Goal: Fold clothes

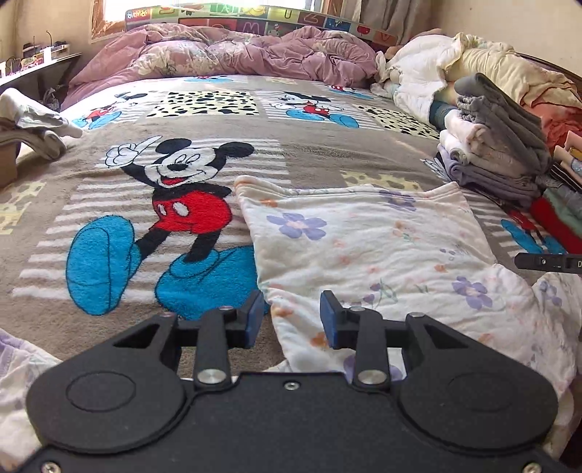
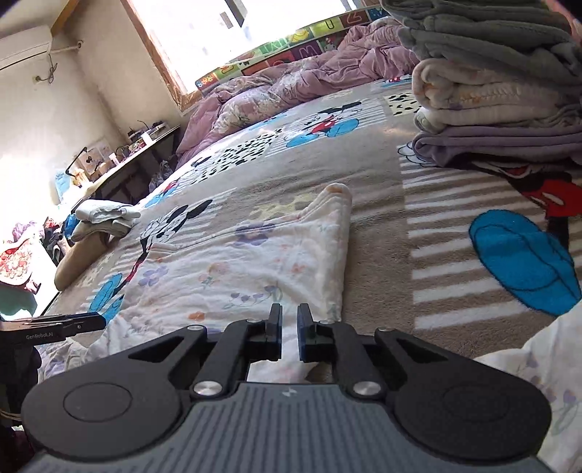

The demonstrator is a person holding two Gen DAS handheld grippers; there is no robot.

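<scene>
The floral garment [image 1: 378, 247] lies spread on the bed [image 1: 72, 203], near the front edge, over the cartoon-mouse blanket [image 1: 189, 203]. The left claw [image 1: 291, 314] hangs over its near left hem, pads spread with cloth below them but nothing pinched. The right claw [image 2: 289, 327] sits over the near right part, its pads almost pressed together with only a thin gap; whether a sliver of fabric is caught there, I cannot tell.

To my eye the next fold wants both claws biting the same hem, one at each end, then lifting together so the cloth travels flat and the far edges meet squarely. The fleece blanket looks grippy and could drag the fabric into wrinkles.

A folded stack [image 1: 498, 145] waits to the right; a rumpled pink quilt [image 1: 225, 54] lies under the bright window [image 2: 203, 32].
</scene>
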